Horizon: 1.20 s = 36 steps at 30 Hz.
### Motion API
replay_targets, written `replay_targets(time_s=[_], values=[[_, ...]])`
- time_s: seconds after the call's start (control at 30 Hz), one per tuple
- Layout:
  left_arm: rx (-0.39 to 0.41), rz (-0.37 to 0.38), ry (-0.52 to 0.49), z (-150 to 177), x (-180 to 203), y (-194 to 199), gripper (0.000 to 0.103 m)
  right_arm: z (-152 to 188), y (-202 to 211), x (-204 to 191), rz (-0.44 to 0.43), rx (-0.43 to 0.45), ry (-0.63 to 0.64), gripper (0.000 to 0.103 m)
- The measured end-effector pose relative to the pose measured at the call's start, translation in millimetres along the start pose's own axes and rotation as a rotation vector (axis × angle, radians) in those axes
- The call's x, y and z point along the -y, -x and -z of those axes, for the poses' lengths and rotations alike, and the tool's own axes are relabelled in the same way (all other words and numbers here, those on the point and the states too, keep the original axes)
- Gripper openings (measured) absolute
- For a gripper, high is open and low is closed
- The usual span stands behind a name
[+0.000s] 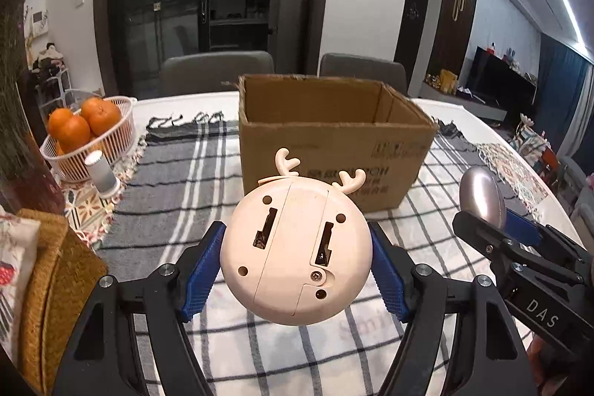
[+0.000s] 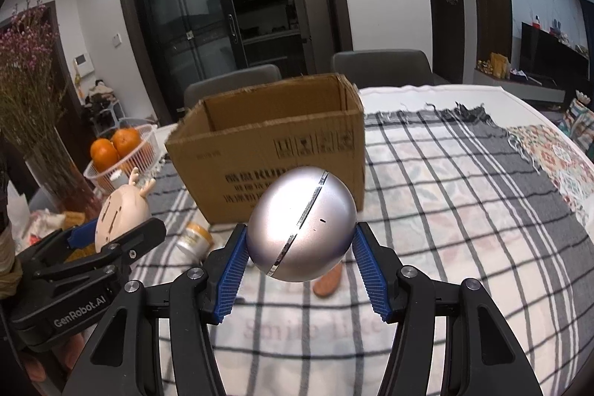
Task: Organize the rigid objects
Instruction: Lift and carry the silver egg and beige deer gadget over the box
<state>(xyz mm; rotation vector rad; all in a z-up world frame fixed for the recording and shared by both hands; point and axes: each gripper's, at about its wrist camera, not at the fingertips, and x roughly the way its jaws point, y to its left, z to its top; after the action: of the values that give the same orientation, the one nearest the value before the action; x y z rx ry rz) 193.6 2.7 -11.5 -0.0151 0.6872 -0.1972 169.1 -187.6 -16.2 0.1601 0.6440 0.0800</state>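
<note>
My left gripper [image 1: 297,258] is shut on a round cream deer-shaped toy [image 1: 295,247] with small antlers, its slotted back facing the camera, held above the checked cloth. My right gripper [image 2: 299,247] is shut on a silver egg-shaped object [image 2: 300,223] with a chrome seam. Both are lifted in front of an open cardboard box [image 1: 334,143], empty as far as I can see inside. In the left wrist view the silver egg [image 1: 482,197] and right gripper [image 1: 497,229] show at the right. In the right wrist view the deer toy [image 2: 120,216] shows at the left.
A small jar [image 2: 195,238] and a brownish oval object [image 2: 328,281] lie on the cloth below the egg. A white basket of oranges [image 1: 87,136] and a small white cylinder [image 1: 102,171] stand at the left. A woven basket [image 1: 55,288] sits near left. Grey chairs [image 1: 217,71] stand behind the table.
</note>
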Motion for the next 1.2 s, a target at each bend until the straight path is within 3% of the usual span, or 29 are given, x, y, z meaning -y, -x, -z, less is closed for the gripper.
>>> replay_targets(time_s=[0.43, 0.73, 1.2], values=[[0.069, -0.013, -0.020, -40, -4, -1, 0.074, -38, 0, -8, -0.012, 0.070, 0.014, 0.058], [0.074, 0.008, -0.012, -65, -4, -10, 0.074, -67, -7, -3, -0.023, 0.100, 0.008, 0.058], [0.077, 0.015, -0.035, -100, -8, -30, 0.074, -104, -34, 0, -0.037, 0.077, 0.001, 0.058]])
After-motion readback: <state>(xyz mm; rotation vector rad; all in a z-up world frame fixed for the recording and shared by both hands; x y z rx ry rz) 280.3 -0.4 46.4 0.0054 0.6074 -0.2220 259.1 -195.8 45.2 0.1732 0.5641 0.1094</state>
